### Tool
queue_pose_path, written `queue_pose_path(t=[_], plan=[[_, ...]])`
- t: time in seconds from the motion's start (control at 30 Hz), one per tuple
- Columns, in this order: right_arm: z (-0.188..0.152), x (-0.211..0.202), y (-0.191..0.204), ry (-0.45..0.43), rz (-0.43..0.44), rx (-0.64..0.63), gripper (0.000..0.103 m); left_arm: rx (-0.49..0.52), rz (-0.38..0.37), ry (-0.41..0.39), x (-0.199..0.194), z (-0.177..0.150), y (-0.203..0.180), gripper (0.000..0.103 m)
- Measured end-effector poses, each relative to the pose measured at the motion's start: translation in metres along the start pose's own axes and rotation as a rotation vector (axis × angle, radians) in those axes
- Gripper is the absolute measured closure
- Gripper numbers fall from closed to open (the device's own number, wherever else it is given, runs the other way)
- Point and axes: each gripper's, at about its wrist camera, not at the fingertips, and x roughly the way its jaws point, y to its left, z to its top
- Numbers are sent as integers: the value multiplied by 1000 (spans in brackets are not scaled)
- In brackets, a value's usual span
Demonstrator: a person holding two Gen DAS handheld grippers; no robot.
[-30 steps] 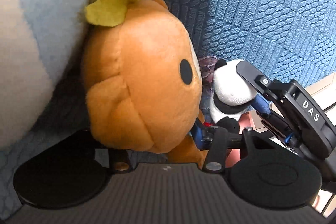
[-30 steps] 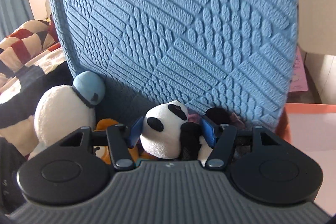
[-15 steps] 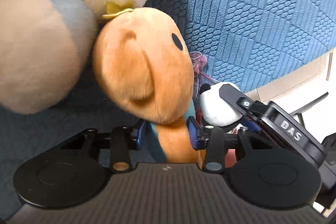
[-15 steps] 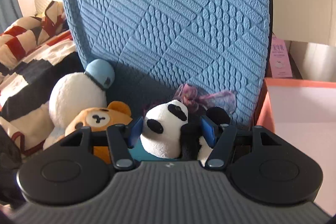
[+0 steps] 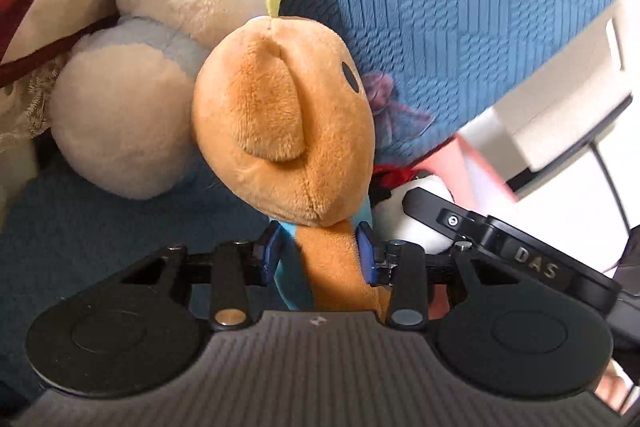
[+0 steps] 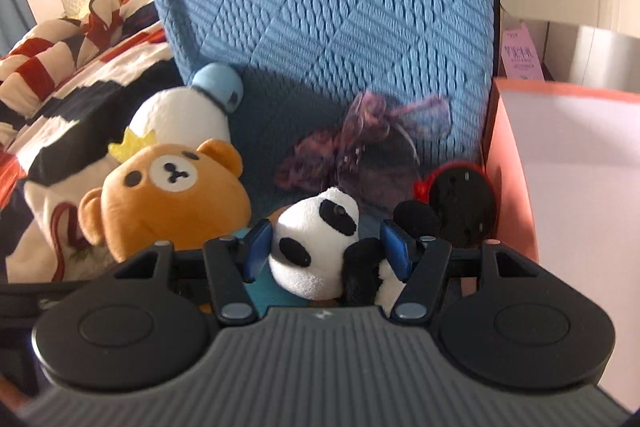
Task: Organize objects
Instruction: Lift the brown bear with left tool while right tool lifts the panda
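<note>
Your left gripper point(image 5: 318, 247) was clamped part-closed on the brown bear point(image 5: 280, 131) at its body, just below the head, beside the white plush point(image 5: 120, 131). Your right gripper point(image 6: 326, 251) was squeezing the panda point(image 6: 316, 247) against the blue chair back point(image 6: 320, 7).

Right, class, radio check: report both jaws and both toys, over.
Left gripper clamped on brown bear. Right gripper clamped on panda. Purple pouch and blue chair back just ahead.
</note>
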Motion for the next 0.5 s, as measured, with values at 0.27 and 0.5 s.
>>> queue_pose_path(t=[0.27,0.5], plan=[[-20,17,-1,101,-57,13,40,45,45,34,-3,-10,2,58],[-23,29,-8,140,-63,55,42,81,60,36,12,-5,0,58]])
